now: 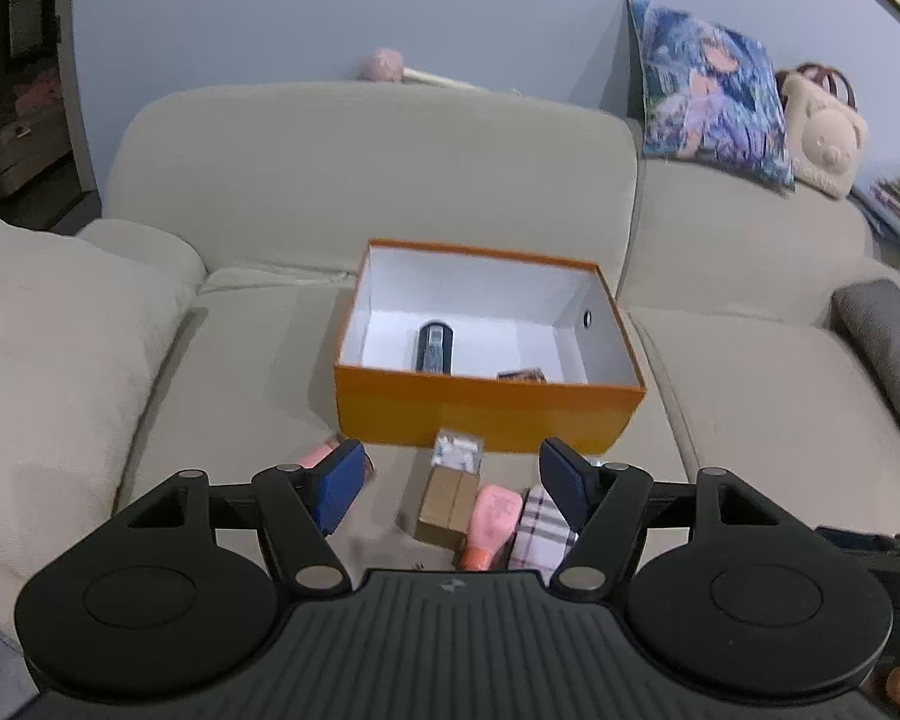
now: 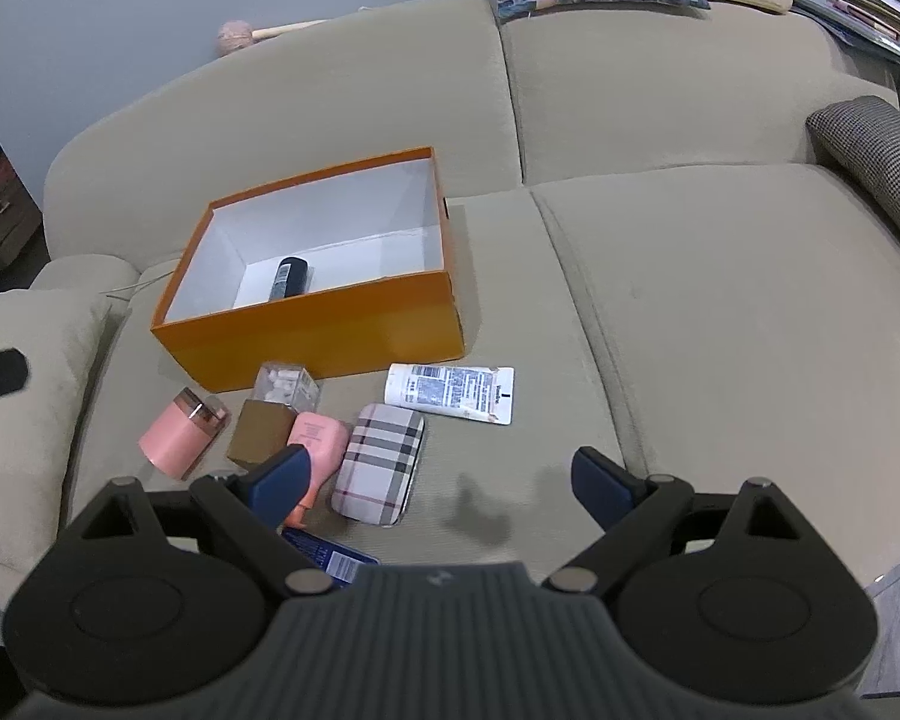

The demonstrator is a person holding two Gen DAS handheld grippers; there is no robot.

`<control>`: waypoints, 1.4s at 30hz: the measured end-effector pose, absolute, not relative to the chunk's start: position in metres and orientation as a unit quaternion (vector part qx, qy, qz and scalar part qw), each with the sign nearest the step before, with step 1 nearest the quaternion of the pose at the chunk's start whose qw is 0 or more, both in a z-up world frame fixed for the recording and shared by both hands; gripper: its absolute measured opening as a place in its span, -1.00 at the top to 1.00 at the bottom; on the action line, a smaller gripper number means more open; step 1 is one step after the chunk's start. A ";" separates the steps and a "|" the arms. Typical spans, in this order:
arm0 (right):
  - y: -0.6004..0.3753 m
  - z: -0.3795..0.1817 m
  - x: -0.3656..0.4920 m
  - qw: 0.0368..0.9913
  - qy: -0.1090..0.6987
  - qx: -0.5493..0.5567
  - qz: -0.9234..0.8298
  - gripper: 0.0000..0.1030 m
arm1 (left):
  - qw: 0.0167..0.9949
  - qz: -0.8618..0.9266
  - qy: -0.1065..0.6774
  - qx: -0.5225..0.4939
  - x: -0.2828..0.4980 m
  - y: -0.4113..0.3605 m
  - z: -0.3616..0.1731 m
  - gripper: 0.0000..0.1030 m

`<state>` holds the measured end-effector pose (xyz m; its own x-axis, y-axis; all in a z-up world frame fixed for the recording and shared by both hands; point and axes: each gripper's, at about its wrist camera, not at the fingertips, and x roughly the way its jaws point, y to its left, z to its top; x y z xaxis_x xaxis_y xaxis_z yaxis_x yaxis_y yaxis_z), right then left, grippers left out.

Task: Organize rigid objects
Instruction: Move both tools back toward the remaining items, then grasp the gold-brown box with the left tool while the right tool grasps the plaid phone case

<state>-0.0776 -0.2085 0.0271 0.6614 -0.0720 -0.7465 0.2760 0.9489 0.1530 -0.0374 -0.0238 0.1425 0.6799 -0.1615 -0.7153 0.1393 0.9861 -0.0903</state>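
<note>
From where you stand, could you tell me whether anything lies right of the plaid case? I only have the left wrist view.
Observer: Yes, a white tube lies flat just beyond the plaid case, near the orange box.
Operator: Thank you. What is the pink thing half hidden at the left?
Observer: A pink jar with a shiny lid, on its side, left of the brown box.
Operator: Is the right gripper holding anything?
Observer: No, the right gripper is open and empty.
</note>
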 end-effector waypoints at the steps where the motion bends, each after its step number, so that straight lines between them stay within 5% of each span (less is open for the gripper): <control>1: -0.208 0.025 -0.077 0.902 0.401 0.126 -0.094 -0.83 | 0.915 -0.084 0.395 -0.015 -0.037 -0.026 0.138 -0.54; 18: -0.228 -0.048 -0.035 0.877 0.460 0.108 -0.086 -0.84 | 0.866 -0.113 0.487 -0.015 0.032 -0.041 0.009 -0.57; 36: -0.237 -0.082 0.017 0.871 0.467 0.139 -0.054 -0.85 | 0.842 -0.097 0.531 0.005 0.080 -0.039 -0.048 -0.32; 42: -0.230 -0.102 0.033 0.859 0.489 0.133 -0.074 -0.84 | 0.839 -0.100 0.533 0.041 0.090 -0.053 -0.059 -0.07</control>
<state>0.0332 -0.2299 -0.1020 0.5107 0.0041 -0.8598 0.2569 0.9536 0.1571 0.0897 -0.0530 -0.0594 0.4123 -0.1248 -0.9024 0.2119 0.9765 -0.0382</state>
